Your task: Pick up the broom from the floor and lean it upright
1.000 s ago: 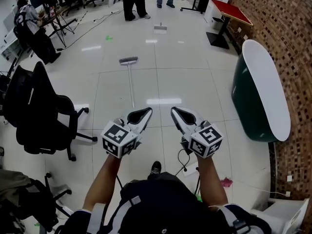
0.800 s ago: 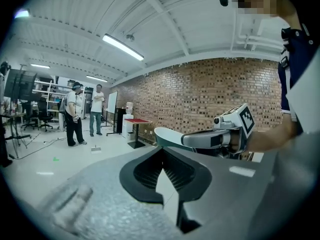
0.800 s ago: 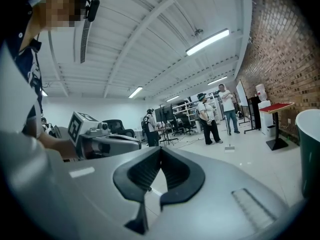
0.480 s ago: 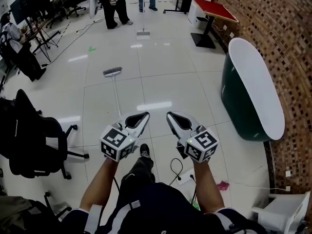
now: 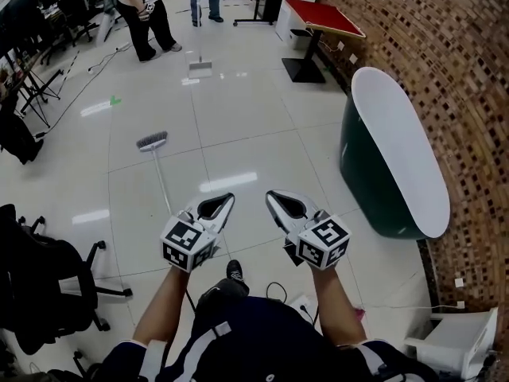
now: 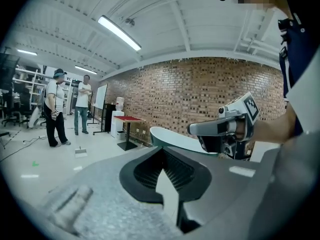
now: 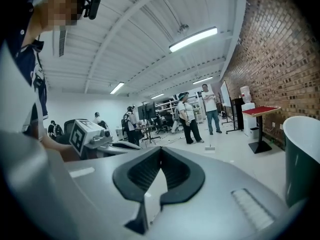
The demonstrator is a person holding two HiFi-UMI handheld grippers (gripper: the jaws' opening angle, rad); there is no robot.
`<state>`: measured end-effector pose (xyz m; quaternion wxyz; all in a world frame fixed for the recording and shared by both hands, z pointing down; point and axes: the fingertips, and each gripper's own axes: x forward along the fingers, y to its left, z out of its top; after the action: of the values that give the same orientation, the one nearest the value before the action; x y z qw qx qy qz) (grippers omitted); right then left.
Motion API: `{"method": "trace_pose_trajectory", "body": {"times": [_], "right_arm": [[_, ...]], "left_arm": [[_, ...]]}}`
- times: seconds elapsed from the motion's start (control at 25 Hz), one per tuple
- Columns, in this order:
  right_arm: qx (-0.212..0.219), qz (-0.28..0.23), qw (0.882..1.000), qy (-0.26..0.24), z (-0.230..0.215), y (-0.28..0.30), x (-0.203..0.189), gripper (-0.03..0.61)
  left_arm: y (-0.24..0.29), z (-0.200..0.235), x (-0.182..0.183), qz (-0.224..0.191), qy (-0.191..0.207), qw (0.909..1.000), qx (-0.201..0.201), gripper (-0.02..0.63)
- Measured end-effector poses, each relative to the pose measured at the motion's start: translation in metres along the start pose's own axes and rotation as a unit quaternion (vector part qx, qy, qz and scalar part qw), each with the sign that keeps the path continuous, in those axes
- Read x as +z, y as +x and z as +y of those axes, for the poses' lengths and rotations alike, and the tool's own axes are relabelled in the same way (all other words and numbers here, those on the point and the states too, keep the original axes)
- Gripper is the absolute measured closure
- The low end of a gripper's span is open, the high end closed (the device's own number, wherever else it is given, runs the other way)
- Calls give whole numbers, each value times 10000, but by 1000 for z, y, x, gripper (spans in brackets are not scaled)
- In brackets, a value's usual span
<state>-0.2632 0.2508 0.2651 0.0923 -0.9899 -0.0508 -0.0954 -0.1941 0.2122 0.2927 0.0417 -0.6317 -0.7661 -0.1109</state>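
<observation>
The broom lies flat on the white tiled floor; its grey brush head [image 5: 152, 141] points away from me and the thin white handle [image 5: 162, 183] runs back toward my left gripper. My left gripper [image 5: 230, 198] hovers above the floor just right of the handle's near end, shut and empty. Beside it, level with it, my right gripper [image 5: 270, 195] is also shut and empty. In the left gripper view the jaws [image 6: 162, 150] meet at the tips, with nothing between them. The right gripper view shows its jaws [image 7: 160, 149] the same way. The broom appears in neither gripper view.
A dark green tub with a white rim [image 5: 398, 165] stands at the right along the brick wall [image 5: 445, 62]. A red-topped table [image 5: 322, 18] is farther back. A black office chair [image 5: 48, 293] sits at the left. People [image 5: 143, 14] stand far ahead near a dustpan [image 5: 199, 68]. Cables [image 5: 278, 289] lie near my feet.
I have walked forward with both grippers held out side by side. The broom and the tub have drawn nearer, and the chair has slid back to the lower left. Both jaws stay shut.
</observation>
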Motion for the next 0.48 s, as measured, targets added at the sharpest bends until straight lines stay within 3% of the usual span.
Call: {"method": "trace_pose_trajectory", "body": {"times": [0.48], "right_arm": [[340, 86, 9993, -131, -92, 100, 46, 574]], "left_arm": [[83, 93, 30, -122, -186, 9995, 245, 614]]}}
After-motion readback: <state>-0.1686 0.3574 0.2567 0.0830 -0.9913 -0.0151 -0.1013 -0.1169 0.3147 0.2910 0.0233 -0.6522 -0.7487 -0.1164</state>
